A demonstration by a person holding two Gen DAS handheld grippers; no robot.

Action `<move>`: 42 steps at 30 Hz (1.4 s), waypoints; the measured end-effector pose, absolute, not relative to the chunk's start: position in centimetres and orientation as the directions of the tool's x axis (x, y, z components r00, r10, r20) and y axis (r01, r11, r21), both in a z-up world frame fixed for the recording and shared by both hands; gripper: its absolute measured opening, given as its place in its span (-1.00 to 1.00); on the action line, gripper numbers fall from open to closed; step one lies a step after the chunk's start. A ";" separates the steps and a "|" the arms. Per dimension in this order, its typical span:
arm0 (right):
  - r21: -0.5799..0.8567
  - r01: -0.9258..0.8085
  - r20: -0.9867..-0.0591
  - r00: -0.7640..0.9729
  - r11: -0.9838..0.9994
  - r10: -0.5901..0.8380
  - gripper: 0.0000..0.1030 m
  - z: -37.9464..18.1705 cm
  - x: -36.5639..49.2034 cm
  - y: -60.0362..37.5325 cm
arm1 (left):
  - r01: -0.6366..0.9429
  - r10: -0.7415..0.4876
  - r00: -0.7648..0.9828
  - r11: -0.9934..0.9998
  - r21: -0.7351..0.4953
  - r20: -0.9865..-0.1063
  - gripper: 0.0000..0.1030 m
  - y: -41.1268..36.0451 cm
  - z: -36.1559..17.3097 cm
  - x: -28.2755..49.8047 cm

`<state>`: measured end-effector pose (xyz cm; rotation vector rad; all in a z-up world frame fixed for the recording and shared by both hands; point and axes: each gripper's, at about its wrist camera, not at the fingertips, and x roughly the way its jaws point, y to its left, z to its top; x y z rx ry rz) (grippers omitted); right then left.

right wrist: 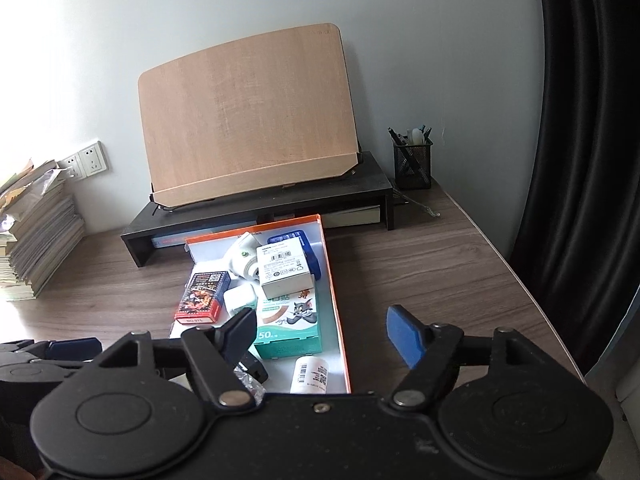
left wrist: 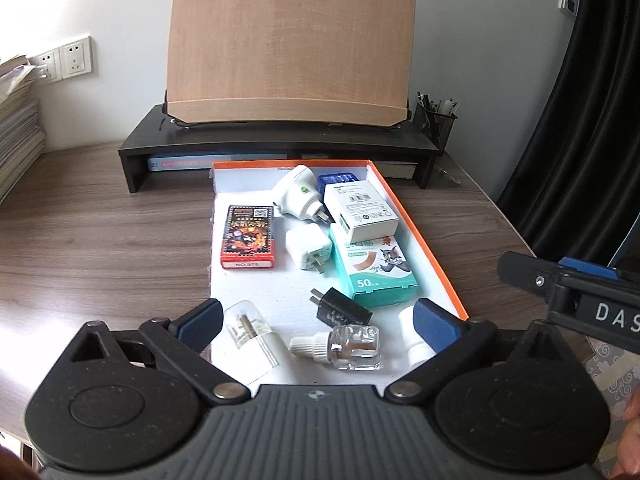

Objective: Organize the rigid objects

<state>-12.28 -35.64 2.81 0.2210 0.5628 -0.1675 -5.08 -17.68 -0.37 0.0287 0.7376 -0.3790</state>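
Observation:
An orange-rimmed tray (left wrist: pixel 421 216) with a white floor lies on the desk. It holds a red card box (left wrist: pixel 248 236), white plugs (left wrist: pixel 308 250), a teal plaster box (left wrist: pixel 376 268), a white carton (left wrist: pixel 360 212), a black plug (left wrist: pixel 342 310), a clear bottle (left wrist: pixel 348 346) and a clear-capped tube (left wrist: pixel 250 332). My left gripper (left wrist: pixel 316 320) hovers open over the tray's near end and grips nothing. A white bottle (right wrist: pixel 310 374) lies by the tray's right wall. Over that corner my right gripper (right wrist: pixel 322 334) stands open and empty.
Behind the tray a black riser (left wrist: pixel 280 140) carries a tilted wooden board (left wrist: pixel 288 44). A mesh pen cup (left wrist: pixel 436 120) stands at the back right, a stack of books (left wrist: pixel 16 128) at the left. A black curtain (left wrist: pixel 580 120) hangs past the desk's right edge.

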 end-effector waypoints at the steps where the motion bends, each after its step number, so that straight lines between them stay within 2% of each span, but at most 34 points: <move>1: 0.158 0.213 -0.545 0.833 0.964 -0.094 0.72 2.8 -12.4 -35.5 | 0.338 -0.319 0.677 0.935 -0.105 -0.663 1.00 -17.4 -0.3 -5.3; 18: 0.134 0.161 -0.554 0.830 0.978 -0.061 0.77 1.6 -14.4 -34.4 | 0.164 -0.153 0.717 0.985 -0.048 -0.680 1.00 -15.4 -0.2 -7.9; 42: 0.110 0.126 -0.586 0.809 0.986 -0.038 0.77 1.2 -14.5 -34.2 | 0.177 -0.159 0.709 0.983 -0.044 -0.687 1.00 -15.6 -0.4 -8.2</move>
